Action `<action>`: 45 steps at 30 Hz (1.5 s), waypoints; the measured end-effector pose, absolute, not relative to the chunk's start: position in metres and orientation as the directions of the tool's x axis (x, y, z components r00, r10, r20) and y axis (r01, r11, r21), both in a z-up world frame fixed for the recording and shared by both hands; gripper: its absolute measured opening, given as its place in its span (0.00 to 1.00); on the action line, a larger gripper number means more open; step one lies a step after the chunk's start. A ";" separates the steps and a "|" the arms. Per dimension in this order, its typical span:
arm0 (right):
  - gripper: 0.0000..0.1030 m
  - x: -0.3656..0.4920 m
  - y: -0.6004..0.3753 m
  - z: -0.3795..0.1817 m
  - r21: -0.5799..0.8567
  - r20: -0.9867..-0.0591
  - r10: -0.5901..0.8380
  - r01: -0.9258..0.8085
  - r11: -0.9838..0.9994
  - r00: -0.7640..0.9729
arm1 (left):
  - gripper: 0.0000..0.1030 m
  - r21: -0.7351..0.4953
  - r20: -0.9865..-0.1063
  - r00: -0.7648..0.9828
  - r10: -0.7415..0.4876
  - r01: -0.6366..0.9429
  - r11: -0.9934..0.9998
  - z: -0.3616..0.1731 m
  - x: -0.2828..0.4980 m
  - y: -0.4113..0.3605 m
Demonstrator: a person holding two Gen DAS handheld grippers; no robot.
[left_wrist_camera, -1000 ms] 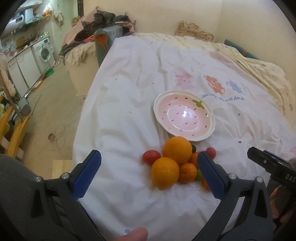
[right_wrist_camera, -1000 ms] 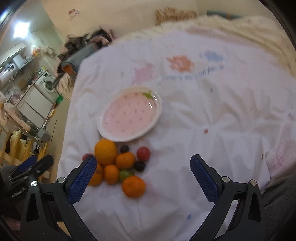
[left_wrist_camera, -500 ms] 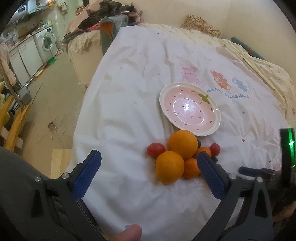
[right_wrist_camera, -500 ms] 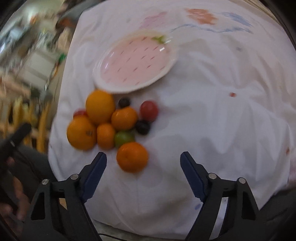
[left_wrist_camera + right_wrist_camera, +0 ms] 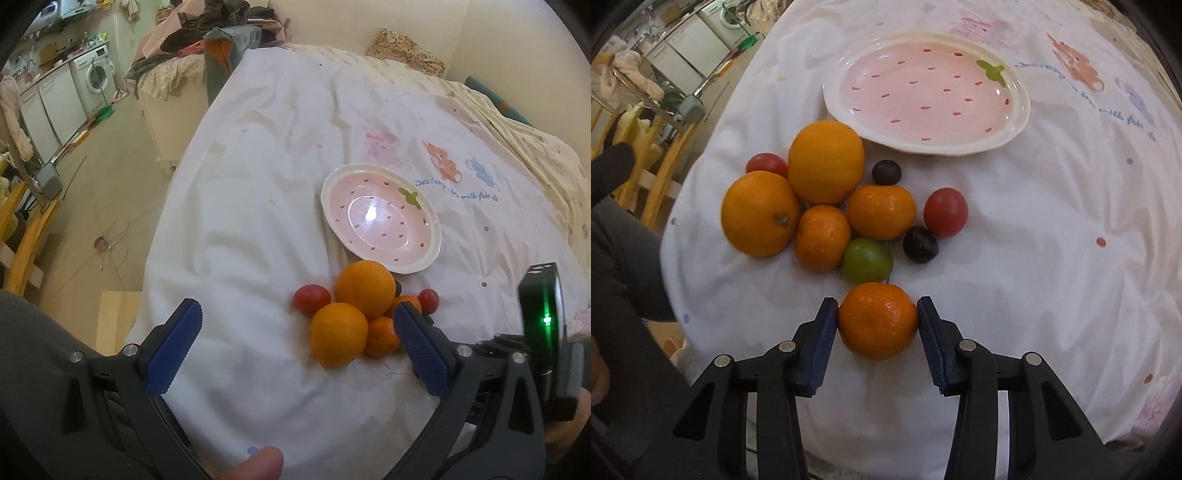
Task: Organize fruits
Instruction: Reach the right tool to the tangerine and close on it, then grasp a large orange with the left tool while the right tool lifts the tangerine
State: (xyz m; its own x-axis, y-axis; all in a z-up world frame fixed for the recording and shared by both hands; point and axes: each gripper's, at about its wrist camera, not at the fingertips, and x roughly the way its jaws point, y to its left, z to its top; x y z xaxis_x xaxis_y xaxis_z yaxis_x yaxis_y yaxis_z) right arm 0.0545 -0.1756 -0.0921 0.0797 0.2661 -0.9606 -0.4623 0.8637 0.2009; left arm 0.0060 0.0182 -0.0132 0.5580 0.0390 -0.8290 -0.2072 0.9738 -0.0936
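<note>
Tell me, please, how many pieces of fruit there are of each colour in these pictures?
Orange fruit: 5, including the one clamped in the right tool
Red fruit: 2
Dark purple fruit: 2
Green fruit: 1
Total: 10; none on the plate.

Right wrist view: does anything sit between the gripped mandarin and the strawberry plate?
Yes. The right gripper is shut on the mandarin, and the remaining fruit pile lies between it and the plate: the green fruit just ahead, then another mandarin and a dark plum.
</note>
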 end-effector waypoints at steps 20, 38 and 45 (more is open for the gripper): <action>0.44 0.084 -0.213 0.021 0.313 -0.769 0.476 -0.399 0.862 0.426 | 0.99 -0.059 -0.845 0.531 0.063 -0.209 0.976 -0.020 0.010 0.017; 0.44 0.092 -0.235 -0.005 0.388 -0.743 0.490 -0.302 0.871 0.457 | 0.99 -0.007 -0.888 0.452 0.089 -0.206 0.978 -0.035 0.018 0.015; 0.44 0.089 -0.236 -0.007 0.383 -0.751 0.476 -0.287 0.878 0.458 | 0.99 0.000 -0.962 0.269 0.045 -0.164 0.987 -0.061 0.024 0.014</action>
